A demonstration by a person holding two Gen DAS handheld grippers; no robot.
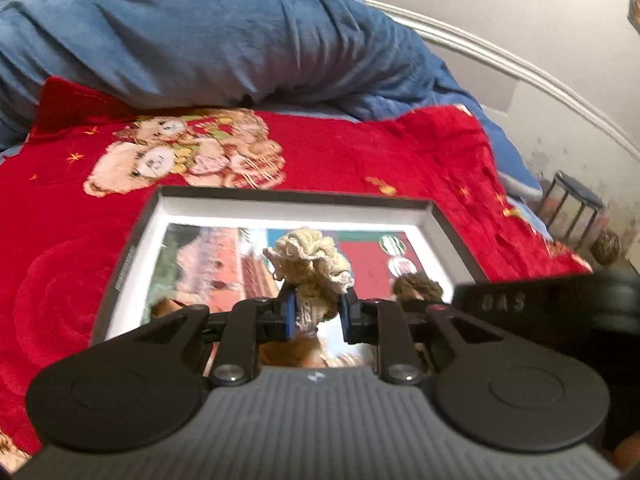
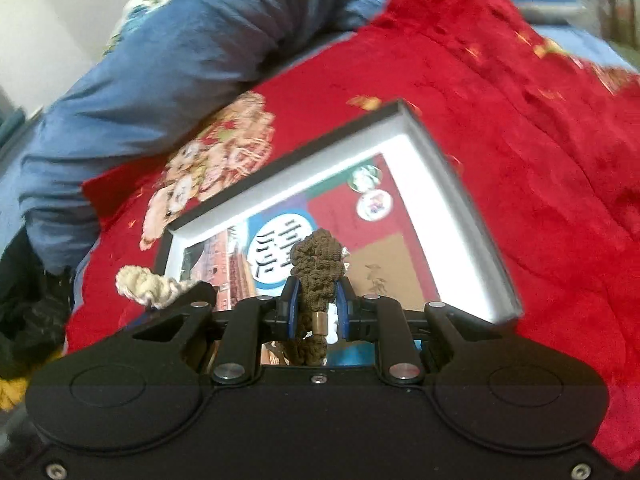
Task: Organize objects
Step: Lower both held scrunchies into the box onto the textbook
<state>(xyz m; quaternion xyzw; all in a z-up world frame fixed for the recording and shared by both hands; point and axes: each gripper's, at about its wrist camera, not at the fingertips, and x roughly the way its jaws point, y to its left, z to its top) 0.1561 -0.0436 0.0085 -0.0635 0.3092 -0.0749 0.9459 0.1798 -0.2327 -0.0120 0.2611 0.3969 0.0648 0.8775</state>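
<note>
Your left gripper's blue pads pinch a cream crocheted flower; your right gripper's blue pads pinch an olive-brown crocheted flower. Below both sits a dark-rimmed, white-lined shallow box, its floor a red, teal and tan print with dark characters on a white disc. Under the box lies a red plush blanket with tan teddy bears and gold stars; beyond the box, a plain blue quilt.
</note>
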